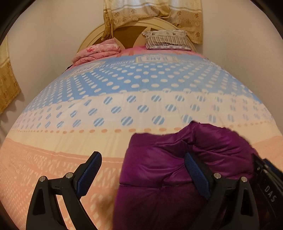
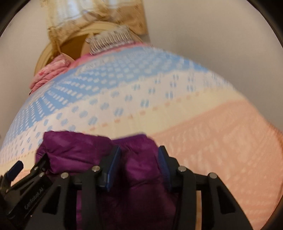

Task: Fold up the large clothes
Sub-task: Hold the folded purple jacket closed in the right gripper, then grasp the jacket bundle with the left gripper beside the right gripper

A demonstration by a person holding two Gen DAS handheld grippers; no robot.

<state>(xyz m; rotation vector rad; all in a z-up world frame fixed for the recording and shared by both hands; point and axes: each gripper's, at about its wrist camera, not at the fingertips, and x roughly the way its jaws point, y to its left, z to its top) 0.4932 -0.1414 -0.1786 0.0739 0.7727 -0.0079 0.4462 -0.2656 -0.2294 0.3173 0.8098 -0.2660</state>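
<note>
A purple padded jacket [image 1: 164,169] lies bunched on the bed near its front edge. My left gripper [image 1: 143,168] is open wide, its right finger over the jacket's folds and its left finger over bare bedspread. In the right wrist view the jacket [image 2: 139,169] fills the gap between the two fingers of my right gripper [image 2: 139,162], which is partly closed with the fabric bulging between the pads. The other gripper's body shows at the right edge of the left view [image 1: 268,178] and at the lower left of the right view [image 2: 23,178].
The bed carries a bedspread [image 1: 123,99] with blue dotted, cream and peach bands. A folded pink quilt [image 1: 99,51] and a striped pillow [image 1: 168,40] lie at the round headboard [image 1: 92,35]. Yellow curtains [image 1: 152,14] hang behind.
</note>
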